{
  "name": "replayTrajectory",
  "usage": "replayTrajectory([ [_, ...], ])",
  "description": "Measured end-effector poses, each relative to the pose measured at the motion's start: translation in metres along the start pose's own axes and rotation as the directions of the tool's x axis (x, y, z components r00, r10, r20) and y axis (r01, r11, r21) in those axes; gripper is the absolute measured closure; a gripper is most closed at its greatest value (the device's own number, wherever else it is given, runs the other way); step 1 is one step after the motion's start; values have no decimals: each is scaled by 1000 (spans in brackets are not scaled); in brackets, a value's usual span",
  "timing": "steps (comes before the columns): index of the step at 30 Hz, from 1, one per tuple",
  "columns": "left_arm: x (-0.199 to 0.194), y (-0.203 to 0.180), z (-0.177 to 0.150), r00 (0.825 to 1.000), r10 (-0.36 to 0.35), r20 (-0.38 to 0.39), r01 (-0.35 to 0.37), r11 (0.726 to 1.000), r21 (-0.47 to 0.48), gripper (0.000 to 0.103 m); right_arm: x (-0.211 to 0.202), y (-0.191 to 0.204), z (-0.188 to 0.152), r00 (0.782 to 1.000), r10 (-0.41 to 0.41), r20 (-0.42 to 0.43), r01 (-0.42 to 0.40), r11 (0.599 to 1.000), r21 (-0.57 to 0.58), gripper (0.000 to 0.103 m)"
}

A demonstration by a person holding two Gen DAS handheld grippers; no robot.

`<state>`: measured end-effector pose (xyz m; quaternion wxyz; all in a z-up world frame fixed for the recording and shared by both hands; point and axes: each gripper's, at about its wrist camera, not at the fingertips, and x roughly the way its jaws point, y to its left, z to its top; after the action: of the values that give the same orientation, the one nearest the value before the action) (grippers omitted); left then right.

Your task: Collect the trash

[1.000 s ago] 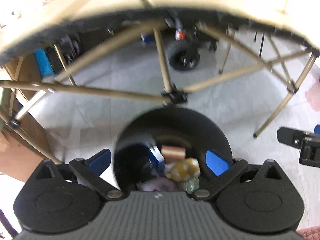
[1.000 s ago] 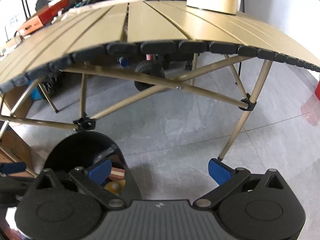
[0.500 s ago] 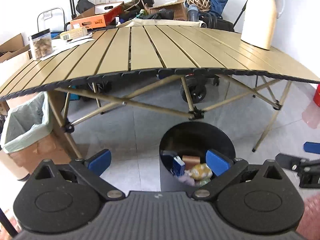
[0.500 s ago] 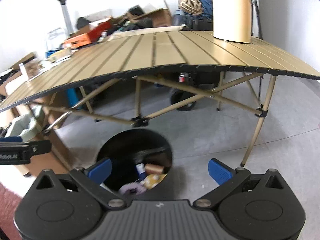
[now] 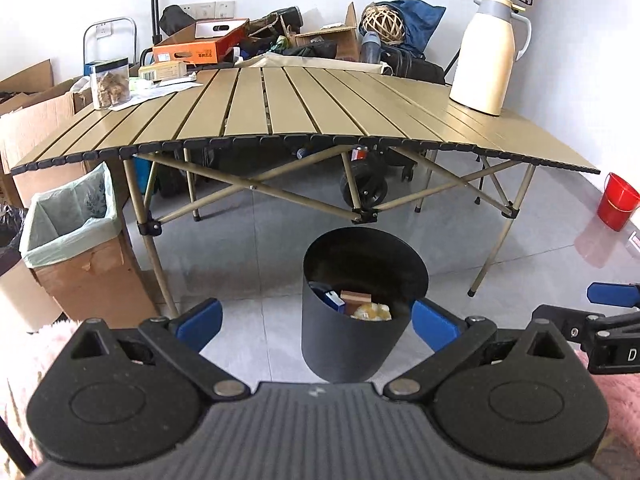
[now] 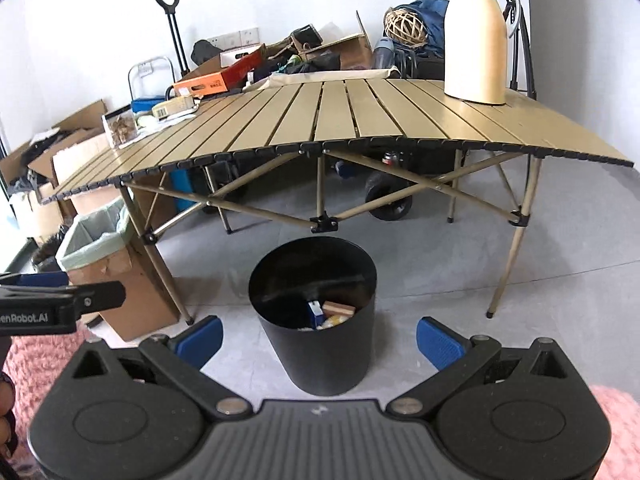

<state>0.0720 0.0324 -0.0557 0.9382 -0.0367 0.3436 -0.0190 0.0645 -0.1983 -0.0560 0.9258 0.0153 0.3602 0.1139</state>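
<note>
A black round trash bin [image 5: 348,344] stands on the grey floor in front of the folding table; it also shows in the right wrist view [image 6: 320,356]. Inside lie several pieces of trash [image 5: 356,306]: a blue carton, a brown block, a yellow wrapper; the same trash [image 6: 328,314] appears in the right wrist view. My left gripper [image 5: 316,326] is open and empty, held above and behind the bin. My right gripper [image 6: 318,338] is open and empty, at a similar height beside it.
A tan slatted folding table [image 5: 304,120] stands behind the bin, with a cream thermos [image 5: 486,56], a clear jar [image 5: 110,84] and boxes on it. A cardboard box with a green liner [image 5: 76,236] stands left. A red bucket [image 5: 618,202] stands right.
Both grippers have risen and pulled back from just above the bin's mouth. The table top and the whole bin have come into view. Both stay open.
</note>
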Motion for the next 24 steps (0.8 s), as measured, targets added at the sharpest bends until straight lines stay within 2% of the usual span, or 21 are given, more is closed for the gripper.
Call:
replayTrajectory([
  [7, -15, 0, -3, 1000, -10, 27, 10, 1000, -6, 0, -10, 9, -3, 1000, 3, -16, -4, 1000, -22, 0],
  [24, -18, 1, -5, 999, -20, 35, 20, 1000, -13, 0, -13, 11, -2, 1000, -17, -9, 16, 999, -33, 0],
])
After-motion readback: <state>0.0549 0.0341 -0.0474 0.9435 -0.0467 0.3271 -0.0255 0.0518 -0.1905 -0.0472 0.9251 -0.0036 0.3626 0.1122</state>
